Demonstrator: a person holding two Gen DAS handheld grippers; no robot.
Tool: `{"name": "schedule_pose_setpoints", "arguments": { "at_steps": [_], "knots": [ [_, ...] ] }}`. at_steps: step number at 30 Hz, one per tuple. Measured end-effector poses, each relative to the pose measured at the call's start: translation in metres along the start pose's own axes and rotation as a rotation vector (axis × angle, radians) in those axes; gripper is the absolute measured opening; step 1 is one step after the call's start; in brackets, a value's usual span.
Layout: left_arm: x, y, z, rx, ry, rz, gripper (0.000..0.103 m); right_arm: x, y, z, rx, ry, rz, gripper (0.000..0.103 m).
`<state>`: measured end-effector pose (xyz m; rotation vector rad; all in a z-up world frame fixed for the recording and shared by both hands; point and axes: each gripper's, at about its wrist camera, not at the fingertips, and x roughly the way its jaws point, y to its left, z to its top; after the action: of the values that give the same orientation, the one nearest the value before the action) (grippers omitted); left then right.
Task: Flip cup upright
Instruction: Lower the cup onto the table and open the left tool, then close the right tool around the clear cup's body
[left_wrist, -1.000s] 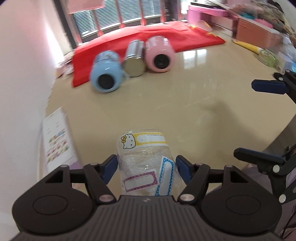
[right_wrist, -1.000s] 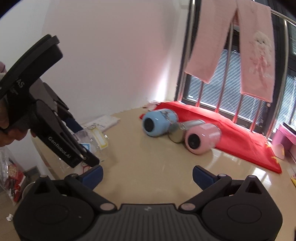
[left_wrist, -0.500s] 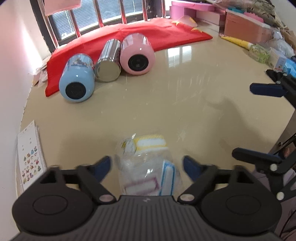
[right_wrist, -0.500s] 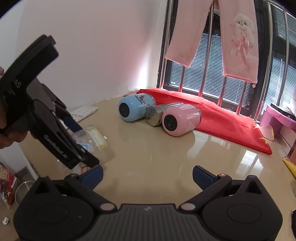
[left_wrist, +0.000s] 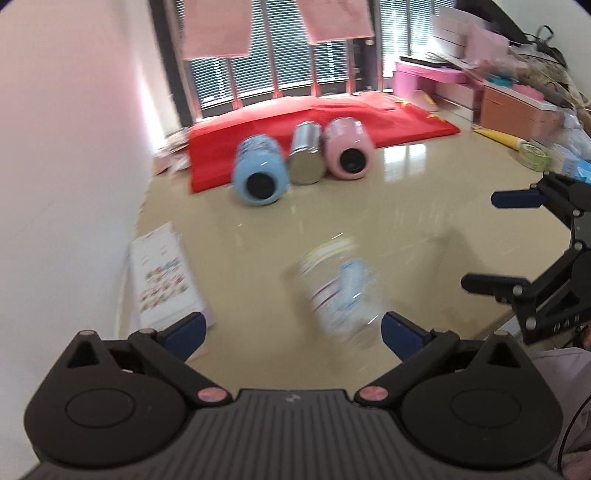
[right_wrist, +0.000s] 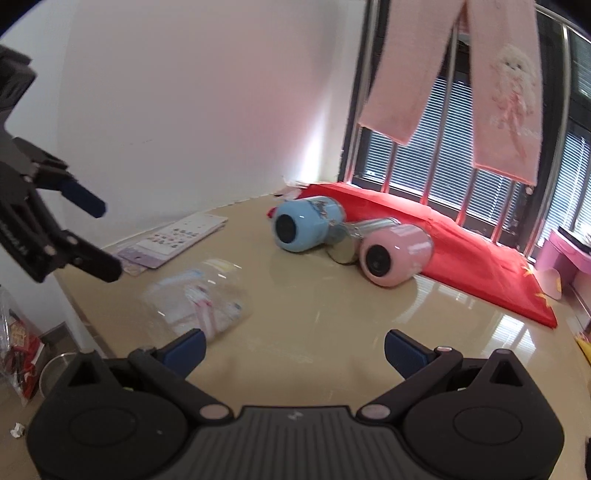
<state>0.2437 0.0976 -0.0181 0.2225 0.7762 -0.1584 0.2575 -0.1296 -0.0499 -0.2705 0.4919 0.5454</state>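
Released, cup (left_wrist: 340, 291) lies beyond left tongs (left_wrist: 291, 330).

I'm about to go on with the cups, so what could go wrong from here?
The clear cup sits near the table edge, free of both open grippers; blur hides whether it has settled, so it might roll off. The blue cup, steel cup and pink cup lie touching on their sides; lifting one could set the others rolling.

Daylight from the barred window (right_wrist: 480, 192) floods the room, throwing white glare across the glossy surface (left_wrist: 406, 162) near its far edge. Motion blur smears the clear cup (left_wrist: 338, 291) and, in the left view, the bottles beyond. Fisheye distortion bends the walls; corners vignette black.
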Motion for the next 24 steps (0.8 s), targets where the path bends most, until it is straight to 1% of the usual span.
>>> {"name": "schedule_pose_setpoints", "arguments": {
  "at_steps": [5,8,10,12,15,17,21,24],
  "knots": [
    [-0.008,0.023,-0.021,-0.037,0.002,0.025,0.103,0.006,0.019,0.012,0.010,0.027,0.005,0.103],
    [-0.009,0.033,-0.031,-0.057,0.001,0.045,0.103,0.010,0.024,0.024,0.060,0.059,0.010,0.103],
    [-0.008,0.039,-0.037,-0.072,-0.001,0.055,0.103,0.016,0.029,0.034,0.099,0.097,0.008,0.103],
    [-0.006,0.043,-0.042,-0.085,-0.003,0.060,0.103,0.028,0.033,0.046,0.139,0.155,0.002,0.103],
    [-0.001,0.047,-0.046,-0.097,-0.005,0.075,0.103,0.048,0.037,0.064,0.204,0.241,0.032,0.103],
    [0.001,0.050,-0.049,-0.103,-0.008,0.082,0.103,0.062,0.039,0.074,0.252,0.298,0.033,0.103],
    [0.008,0.060,-0.053,-0.121,-0.007,0.083,0.103,0.098,0.040,0.084,0.387,0.467,0.016,0.103],
    [0.013,0.069,-0.056,-0.135,-0.001,0.091,0.103,0.121,0.042,0.087,0.427,0.541,-0.026,0.103]
  ]
}}
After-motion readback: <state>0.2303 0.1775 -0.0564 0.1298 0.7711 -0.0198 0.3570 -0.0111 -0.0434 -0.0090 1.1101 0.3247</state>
